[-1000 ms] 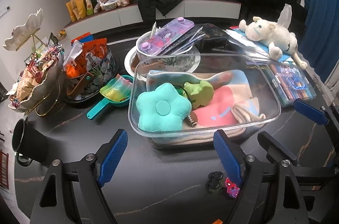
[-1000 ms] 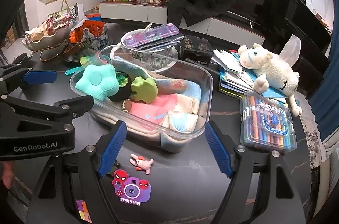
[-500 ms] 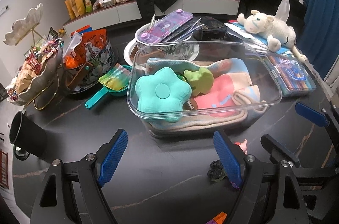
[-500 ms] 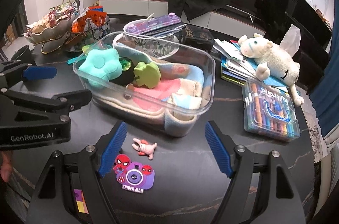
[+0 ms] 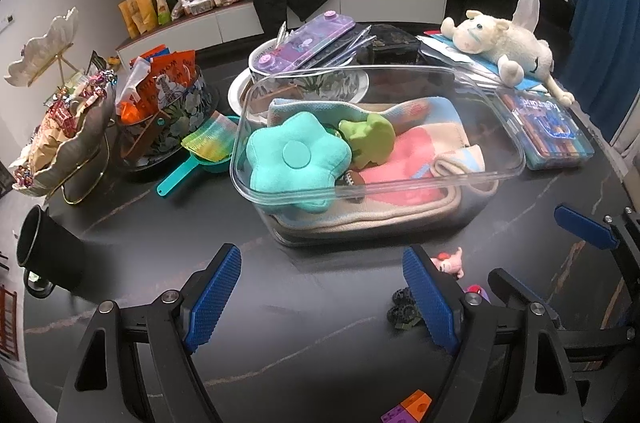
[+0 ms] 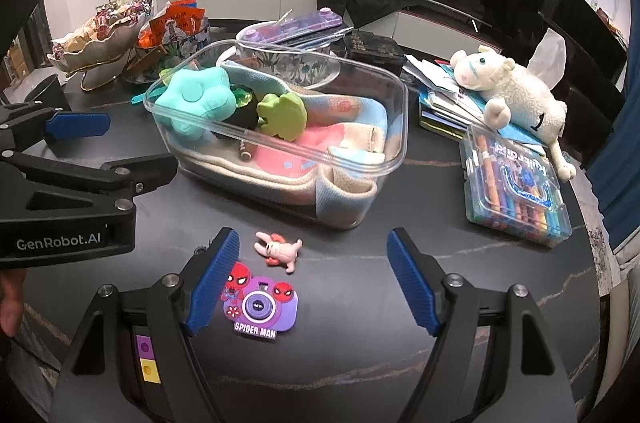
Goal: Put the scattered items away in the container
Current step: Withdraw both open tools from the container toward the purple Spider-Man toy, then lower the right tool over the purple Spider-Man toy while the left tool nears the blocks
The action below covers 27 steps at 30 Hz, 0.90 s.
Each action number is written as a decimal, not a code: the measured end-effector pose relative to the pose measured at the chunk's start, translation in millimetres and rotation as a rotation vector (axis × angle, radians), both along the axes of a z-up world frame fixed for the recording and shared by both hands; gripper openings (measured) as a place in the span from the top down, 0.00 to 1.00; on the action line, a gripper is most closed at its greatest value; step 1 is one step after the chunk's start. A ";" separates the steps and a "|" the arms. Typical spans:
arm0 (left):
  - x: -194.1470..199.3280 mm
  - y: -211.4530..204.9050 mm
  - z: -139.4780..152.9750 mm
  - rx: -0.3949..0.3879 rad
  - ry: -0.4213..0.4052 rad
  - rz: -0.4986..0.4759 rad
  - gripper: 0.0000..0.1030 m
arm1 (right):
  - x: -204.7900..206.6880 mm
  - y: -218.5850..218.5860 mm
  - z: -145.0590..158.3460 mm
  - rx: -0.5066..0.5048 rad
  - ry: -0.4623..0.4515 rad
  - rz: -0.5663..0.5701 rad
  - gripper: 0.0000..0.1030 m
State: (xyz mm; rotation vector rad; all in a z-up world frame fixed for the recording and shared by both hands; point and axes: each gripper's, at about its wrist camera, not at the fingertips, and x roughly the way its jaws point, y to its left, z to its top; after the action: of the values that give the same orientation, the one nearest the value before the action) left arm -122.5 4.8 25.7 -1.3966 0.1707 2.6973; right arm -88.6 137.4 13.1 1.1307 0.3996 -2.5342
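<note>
Blue-padded right tongs (image 6: pixel 312 283) wide open, empty; left tongs (image 5: pixel 320 297) likewise.

- Container (image 6: pixel 362 159): clear, glossy plastic, smooth walls.
- Blanket (image 6: pixel 344 143) inside it: soft knitted cloth, matt.
- Flower cushion (image 5: pixel 296 159): teal plush fabric, matt.
- Tabletop (image 6: pixel 360 355): dark polished stone look, thin pale veins, faint sheen.
- Gripper finger pads (image 6: pixel 214 281): blue, ribbed rubbery texture; arms matt black plastic with metal screws.
- Spider-Man camera toy (image 6: pixel 260 307): smooth rubbery plastic, matt.
- Lamb toy (image 6: pixel 516 87): cream fleecy plush.
- Marker case (image 6: pixel 516 183): clear hard plastic, glossy.
- Mug (image 5: pixel 48 255): matt black.
</note>
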 end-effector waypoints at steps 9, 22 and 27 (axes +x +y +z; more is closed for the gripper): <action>9.1 -3.7 -15.2 -0.018 -0.019 0.001 0.22 | 7.0 3.5 -6.8 -0.003 -0.013 -0.015 0.28; 15.3 -1.4 -23.5 -0.036 -0.026 -0.019 0.22 | 17.4 6.5 -16.6 -0.007 -0.033 -0.032 0.28; 16.9 0.8 -25.0 -0.040 -0.026 -0.025 0.22 | 20.4 7.1 -19.9 -0.006 -0.040 -0.032 0.28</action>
State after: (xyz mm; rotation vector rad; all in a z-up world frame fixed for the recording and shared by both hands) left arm -105.6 5.6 0.7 -1.4303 0.2399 2.6689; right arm -68.1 144.5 -6.8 1.1920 0.3660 -2.5339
